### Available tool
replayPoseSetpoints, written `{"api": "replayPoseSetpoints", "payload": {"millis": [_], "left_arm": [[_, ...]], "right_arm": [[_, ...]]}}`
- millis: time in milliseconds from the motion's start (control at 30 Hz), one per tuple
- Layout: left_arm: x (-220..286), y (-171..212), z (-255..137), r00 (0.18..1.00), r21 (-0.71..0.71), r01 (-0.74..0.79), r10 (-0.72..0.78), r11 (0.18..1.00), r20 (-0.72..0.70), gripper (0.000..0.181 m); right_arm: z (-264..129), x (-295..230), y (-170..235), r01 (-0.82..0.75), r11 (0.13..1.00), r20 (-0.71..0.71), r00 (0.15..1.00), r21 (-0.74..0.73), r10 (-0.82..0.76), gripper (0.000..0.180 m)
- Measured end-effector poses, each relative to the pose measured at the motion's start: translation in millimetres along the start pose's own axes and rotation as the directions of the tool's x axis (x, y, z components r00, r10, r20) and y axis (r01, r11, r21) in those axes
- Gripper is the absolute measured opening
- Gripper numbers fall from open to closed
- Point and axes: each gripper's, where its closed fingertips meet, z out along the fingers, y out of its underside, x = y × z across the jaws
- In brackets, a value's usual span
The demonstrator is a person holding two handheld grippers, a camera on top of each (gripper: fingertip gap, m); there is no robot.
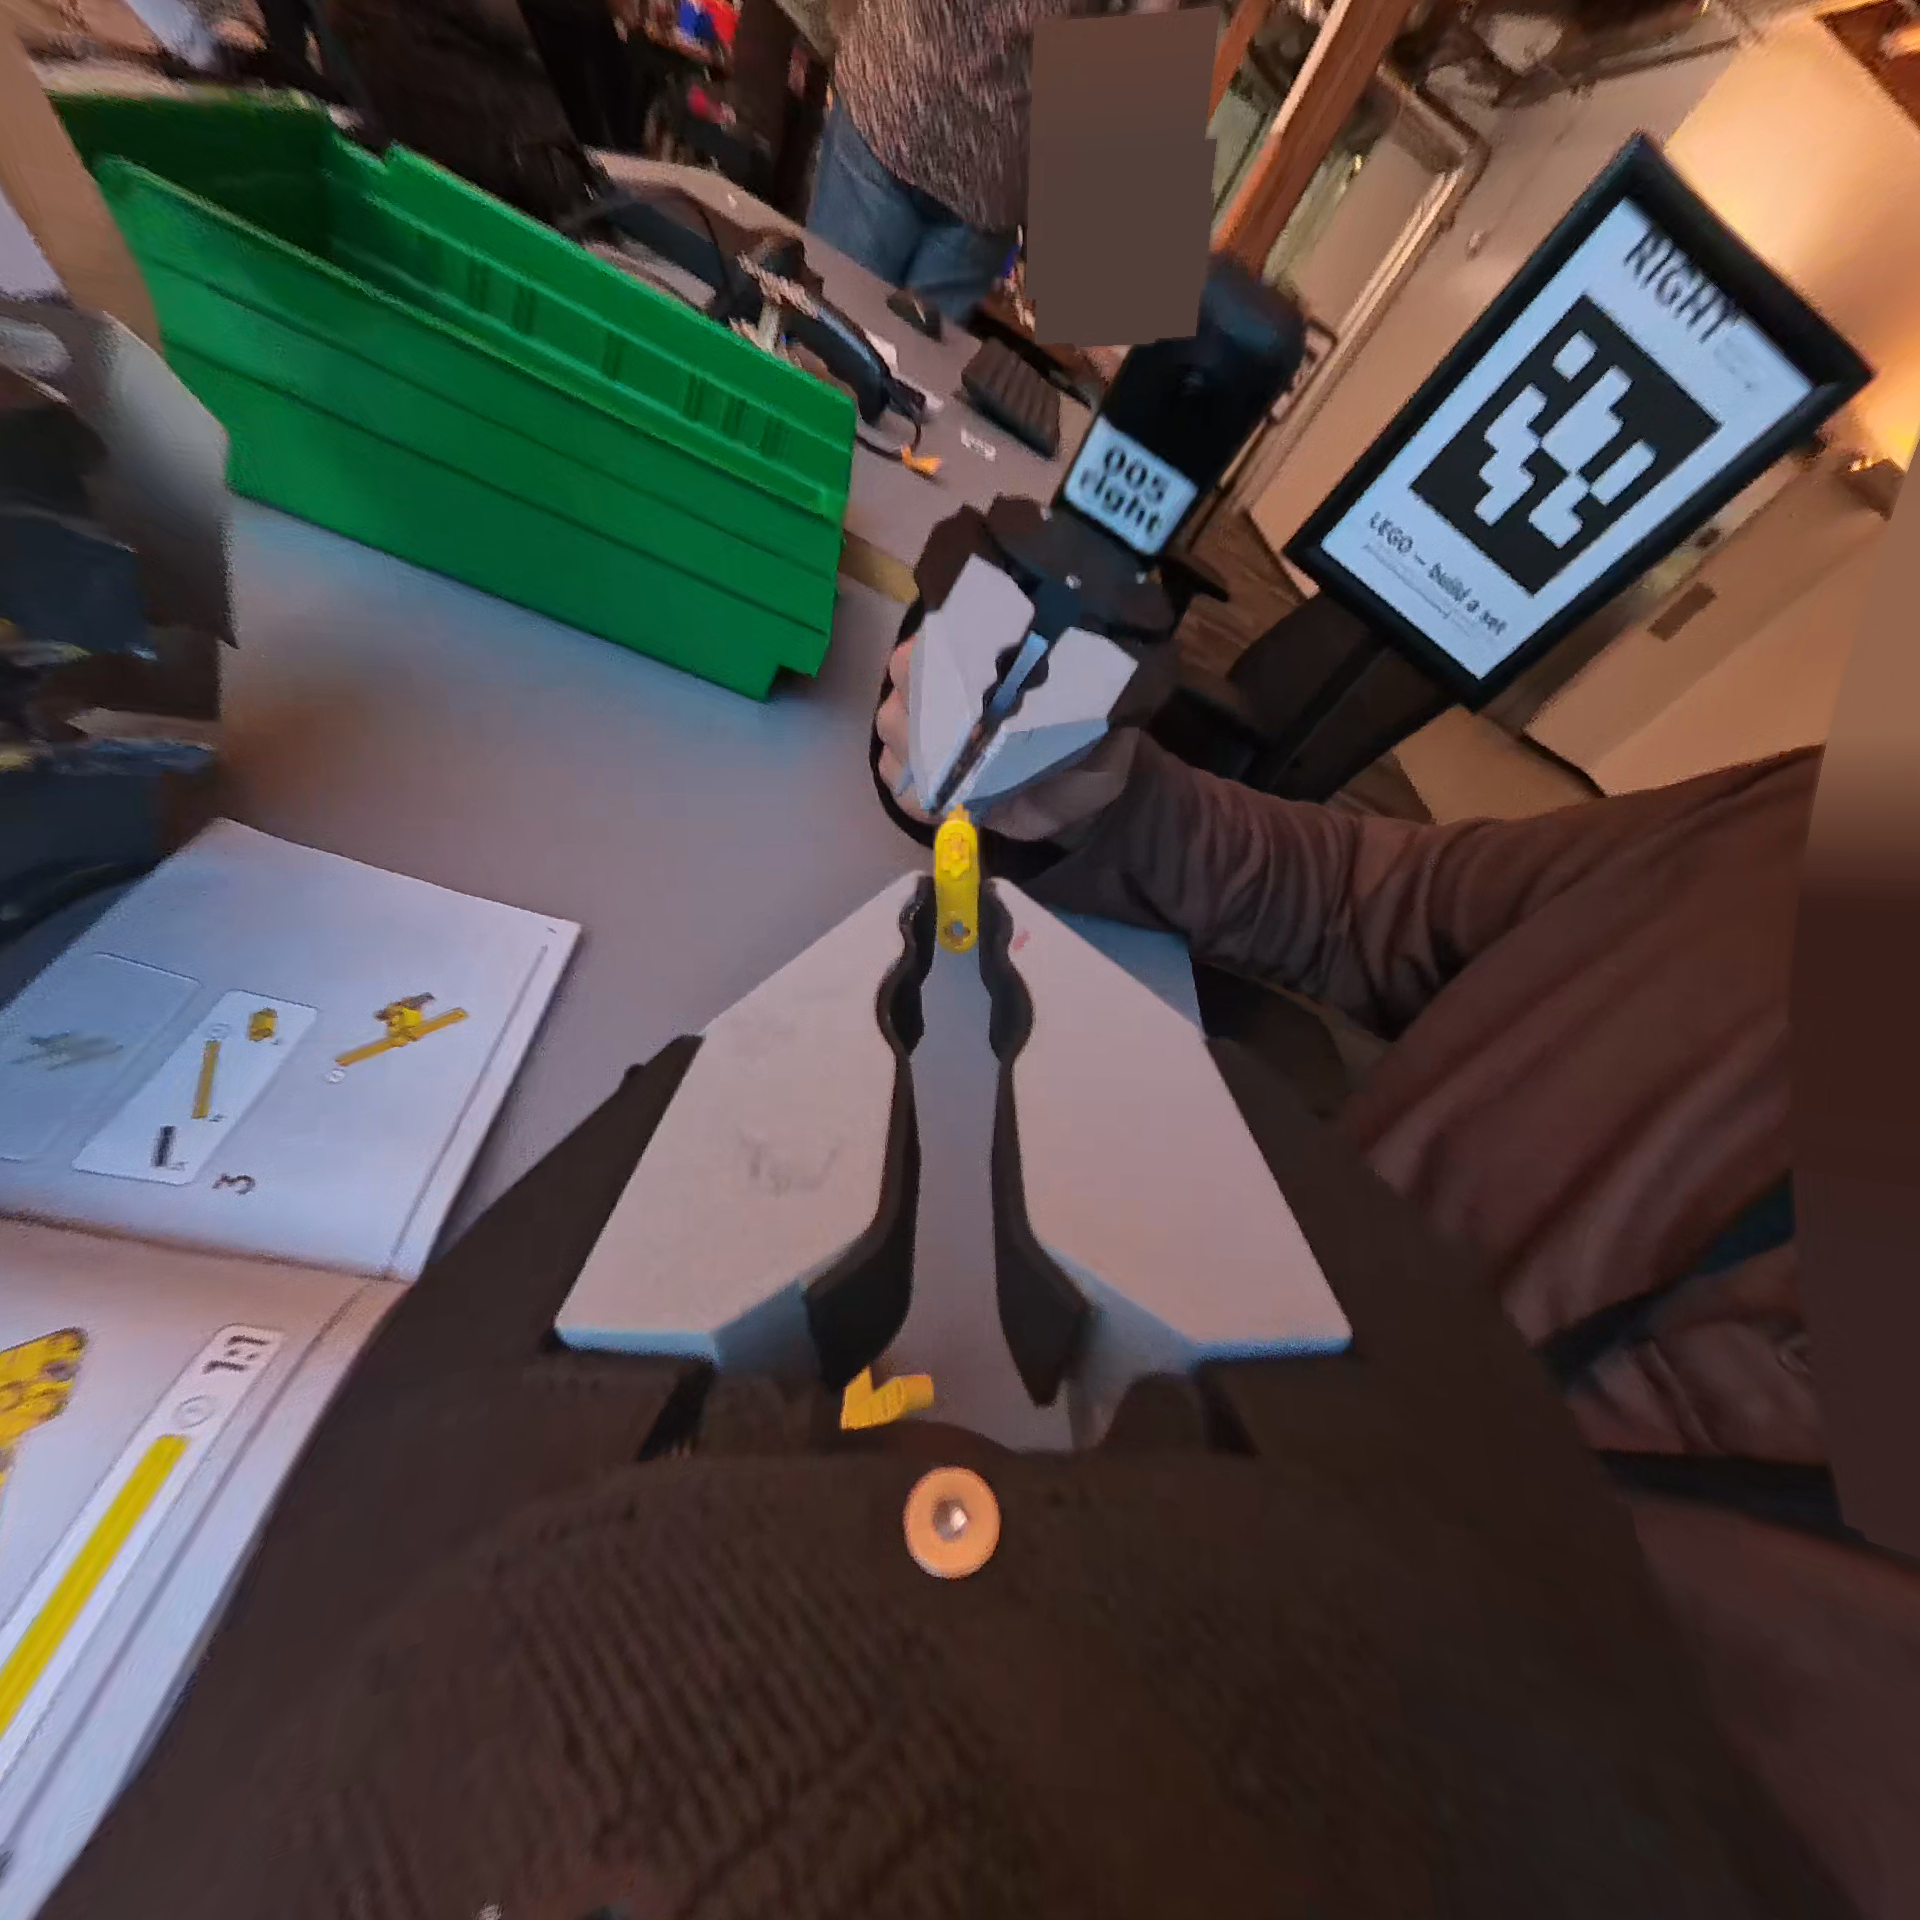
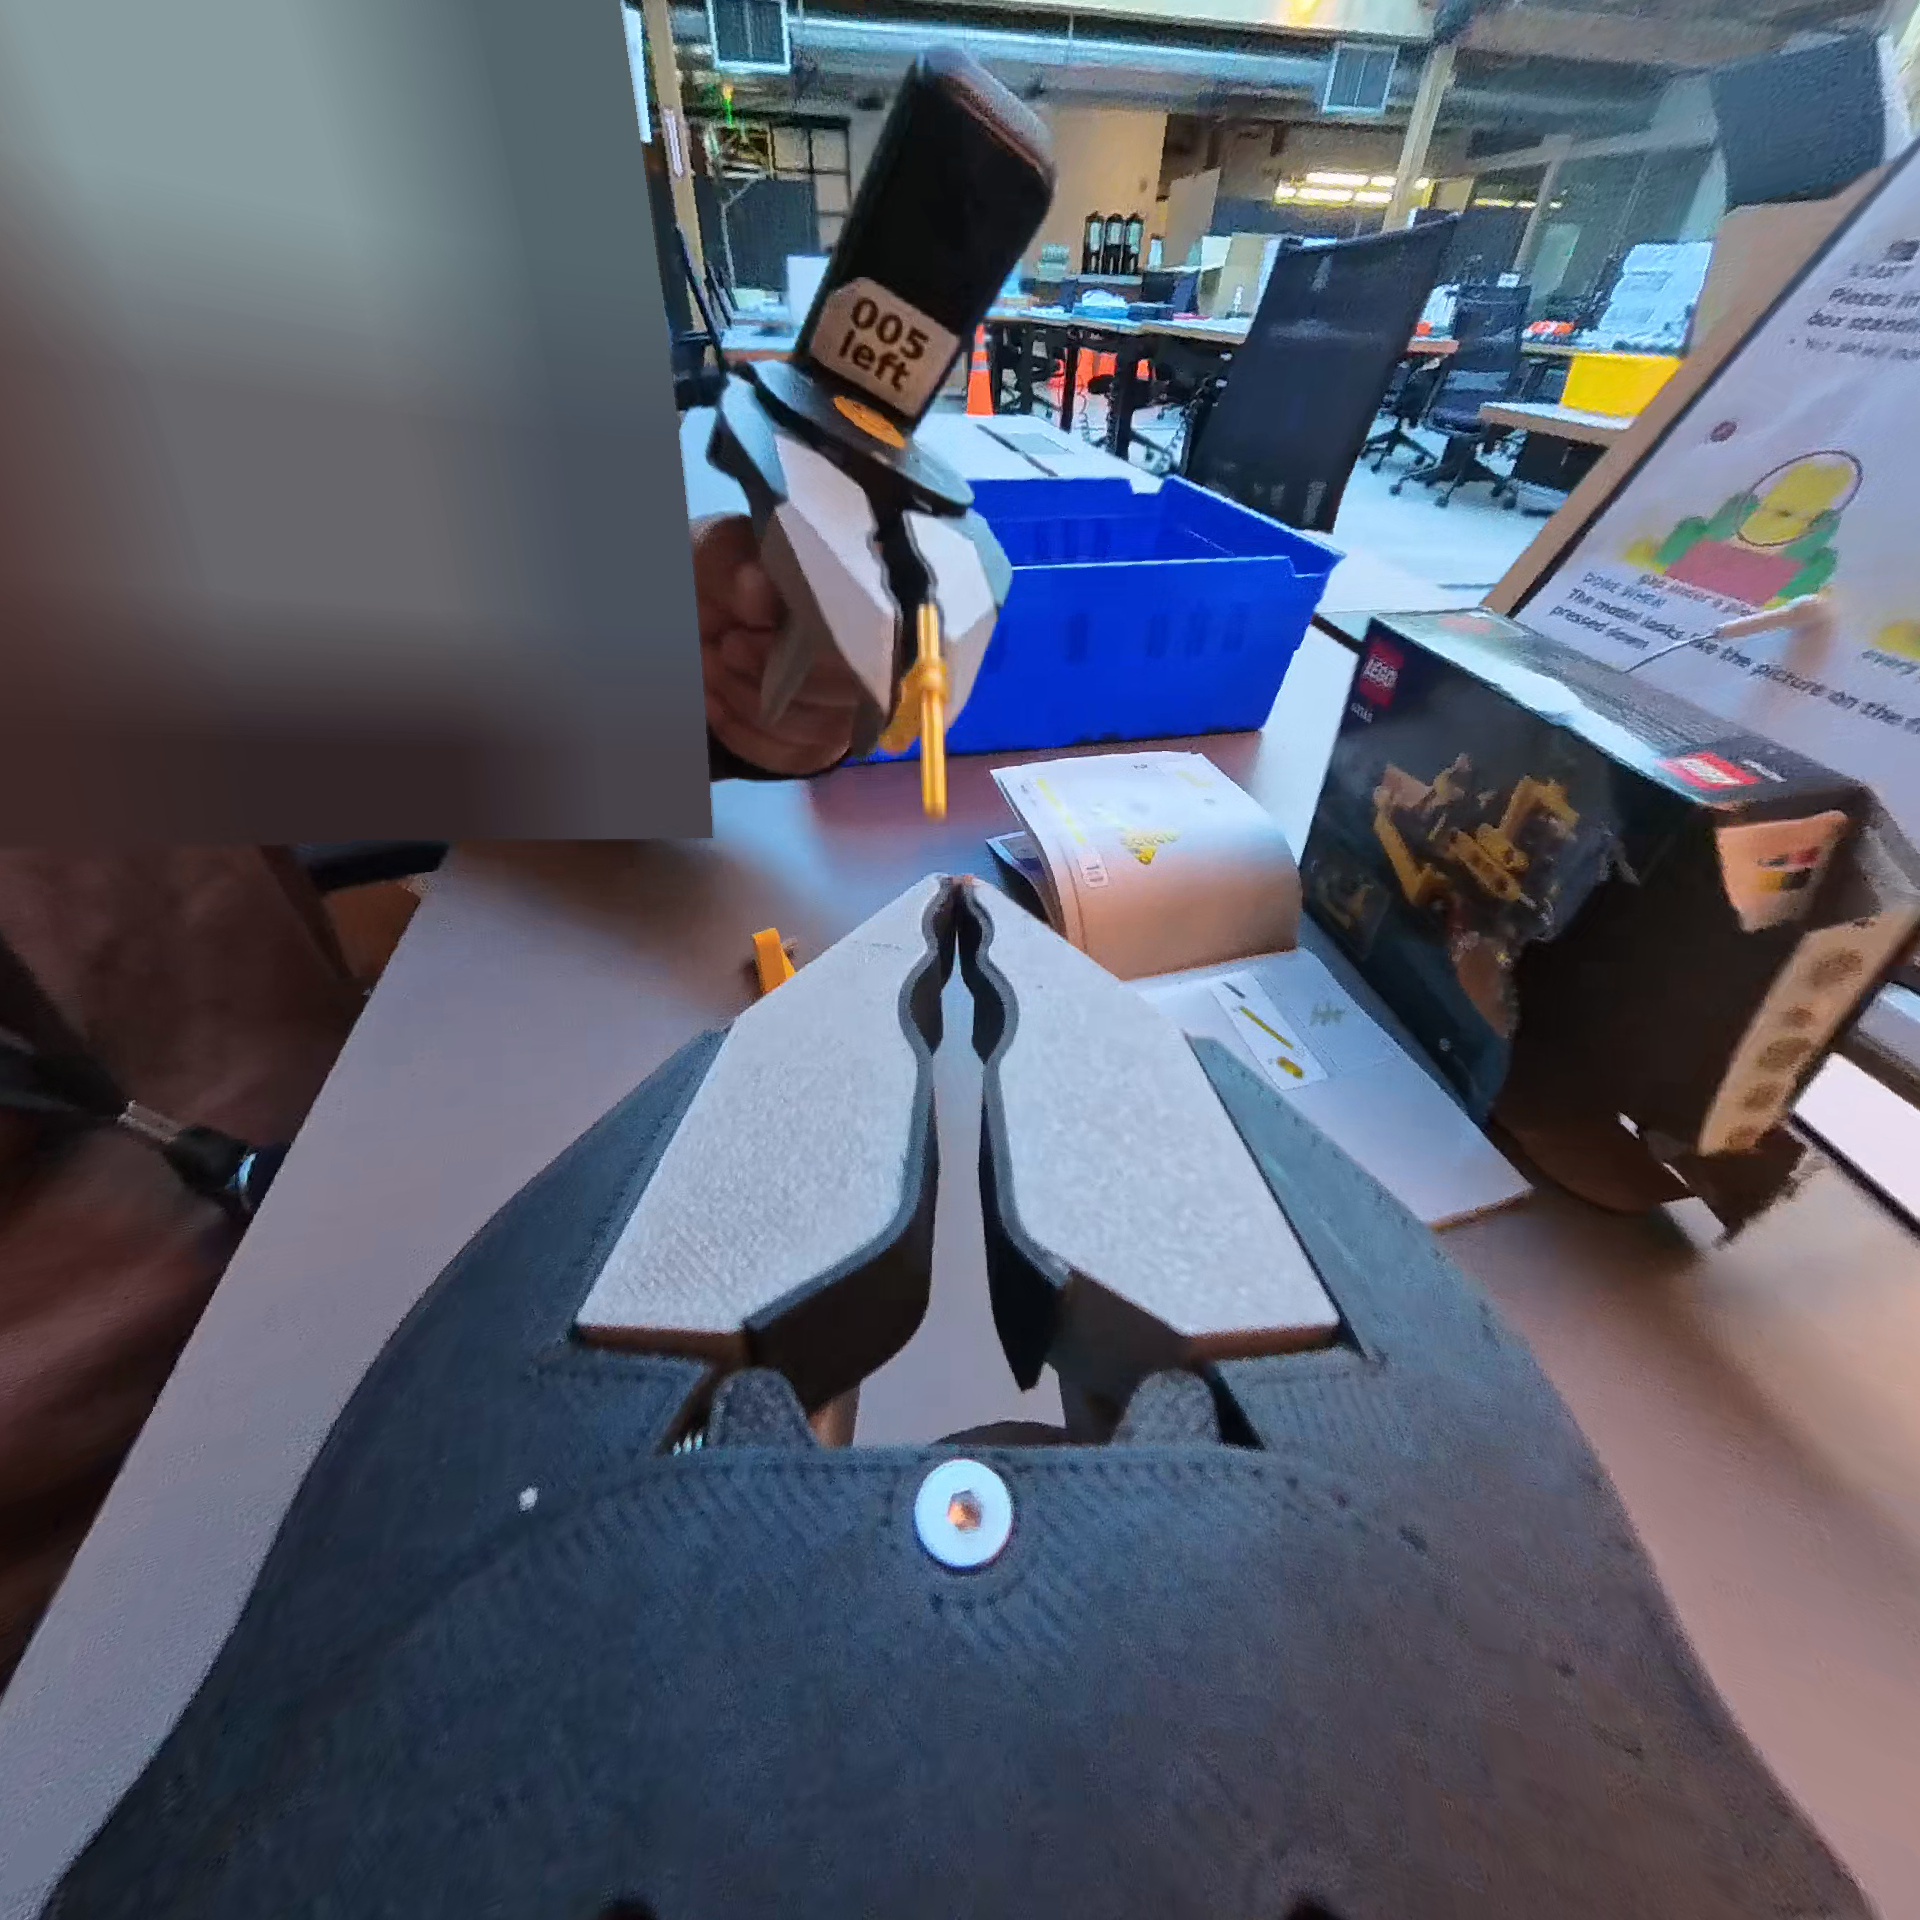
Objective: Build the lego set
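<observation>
My left gripper (image 1: 956, 912) is shut on a small yellow Lego assembly (image 1: 955, 883), an axle with a connector on it. In the right wrist view the left gripper (image 2: 920, 634) holds it above the table, with the yellow axle (image 2: 930, 727) pointing down. My right gripper (image 2: 956, 883) is shut and I see nothing between its pads. In the left wrist view the right gripper (image 1: 948, 802) has its tips right at the far end of the yellow assembly. A loose yellow piece (image 2: 771, 958) lies on the grey table (image 2: 520, 1039); it also shows in the left wrist view (image 1: 883, 1397).
An open instruction booklet (image 1: 260, 1039) lies to the left and also shows in the right wrist view (image 2: 1143, 862). Behind stand a green bin (image 1: 499, 416) and a blue bin (image 2: 1143, 603). The Lego box (image 2: 1558, 883) and a sign stand (image 1: 1579, 416) are at the right. A sleeved arm (image 1: 1351, 914) reaches in.
</observation>
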Motion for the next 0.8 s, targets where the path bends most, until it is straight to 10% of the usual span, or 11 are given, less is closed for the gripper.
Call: {"api": "replayPoseSetpoints", "payload": {"millis": [800], "left_arm": [[-1,7,16,0.999,-0.017,0.021,-0.021,1.0,0.029,0.006]], "right_arm": [[11,-2,-13,-0.064,0.996,0.005,0.998,0.062,0.064,0.0]]}}
